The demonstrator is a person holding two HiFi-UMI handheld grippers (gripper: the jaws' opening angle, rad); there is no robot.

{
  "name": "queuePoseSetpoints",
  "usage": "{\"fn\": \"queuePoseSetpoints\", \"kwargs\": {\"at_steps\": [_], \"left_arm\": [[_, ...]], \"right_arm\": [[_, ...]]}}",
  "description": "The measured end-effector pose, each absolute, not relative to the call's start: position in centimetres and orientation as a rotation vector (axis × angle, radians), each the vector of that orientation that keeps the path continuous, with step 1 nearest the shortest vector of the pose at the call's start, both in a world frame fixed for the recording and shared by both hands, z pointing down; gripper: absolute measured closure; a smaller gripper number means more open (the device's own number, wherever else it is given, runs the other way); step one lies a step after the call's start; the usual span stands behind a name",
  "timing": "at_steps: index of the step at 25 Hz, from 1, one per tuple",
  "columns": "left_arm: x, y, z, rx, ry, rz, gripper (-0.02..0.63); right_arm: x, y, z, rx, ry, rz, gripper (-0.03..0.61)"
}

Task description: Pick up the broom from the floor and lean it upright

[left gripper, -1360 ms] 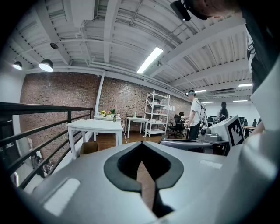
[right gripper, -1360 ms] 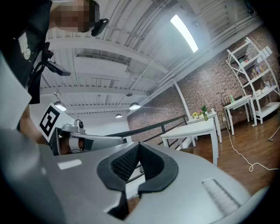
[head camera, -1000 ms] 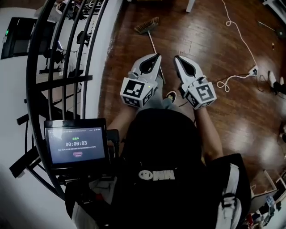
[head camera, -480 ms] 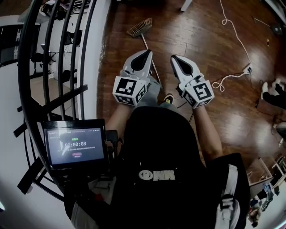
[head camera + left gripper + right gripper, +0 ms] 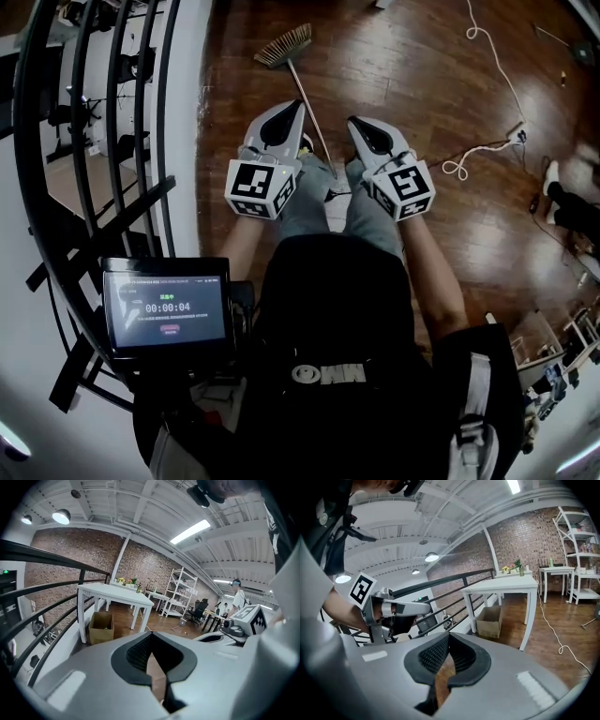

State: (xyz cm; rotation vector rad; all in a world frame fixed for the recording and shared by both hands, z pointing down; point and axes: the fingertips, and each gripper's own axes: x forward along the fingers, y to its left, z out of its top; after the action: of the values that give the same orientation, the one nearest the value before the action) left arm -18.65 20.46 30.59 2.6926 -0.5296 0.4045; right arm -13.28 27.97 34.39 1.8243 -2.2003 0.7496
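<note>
The broom lies flat on the wooden floor in the head view, with its straw head (image 5: 285, 45) far from me and its thin handle (image 5: 316, 120) running back toward my knees. My left gripper (image 5: 292, 103) hovers just left of the handle and my right gripper (image 5: 353, 120) just right of it, both above the floor. Neither touches the broom. In the left gripper view the left gripper (image 5: 151, 635) has its jaws shut on nothing. My right gripper (image 5: 448, 635) is likewise shut and empty in its own view. The broom is hidden in both gripper views.
A black metal railing (image 5: 141, 103) curves along the left. A white cable (image 5: 495, 75) runs to a power strip (image 5: 515, 134) on the floor at right. A white table (image 5: 115, 595), a cardboard box (image 5: 101, 626) and shelving (image 5: 181, 592) stand further off.
Both grippers have moved forward and down toward the broom. Its handle now runs between them, where before it lay ahead of the left one. Both stay shut.
</note>
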Motion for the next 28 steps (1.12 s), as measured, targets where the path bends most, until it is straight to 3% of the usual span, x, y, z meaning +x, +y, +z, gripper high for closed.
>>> {"fn": "queuePoseSetpoints", "kwargs": {"at_steps": [8, 13, 14, 15, 16, 19, 28], "left_arm": [[-17.9, 16.8, 43.5, 2.59, -0.641, 0.59, 0.601], [-17.3, 16.4, 52.0, 2.515, -0.536, 0.466, 0.598], [-17.3, 16.2, 53.6, 2.503, -0.53, 0.435, 0.598], [-17.2, 15.9, 55.3, 2.488, -0.53, 0.406, 0.545], [-17.3, 15.5, 57.2, 2.473, -0.535, 0.388, 0.45], [-17.7, 14.9, 63.8, 2.457, -0.586, 0.451, 0.374], [-22.5, 17.6, 77.5, 2.369, -0.672, 0.571, 0.354]], "right_arm": [[-13.3, 21.7, 51.1, 1.588, -2.124, 1.002, 0.575], [-14.2, 21.2, 66.3, 1.317, -1.964, 1.139, 0.57], [-14.5, 21.1, 69.0, 1.273, -1.948, 1.171, 0.505], [-14.8, 20.9, 71.5, 1.24, -1.937, 1.204, 0.442], [-15.0, 20.6, 73.9, 1.221, -1.926, 1.231, 0.431], [-14.7, 20.5, 80.8, 1.216, -1.859, 1.292, 0.424], [-17.2, 24.8, 99.0, 1.198, -1.675, 1.32, 0.378]]}}
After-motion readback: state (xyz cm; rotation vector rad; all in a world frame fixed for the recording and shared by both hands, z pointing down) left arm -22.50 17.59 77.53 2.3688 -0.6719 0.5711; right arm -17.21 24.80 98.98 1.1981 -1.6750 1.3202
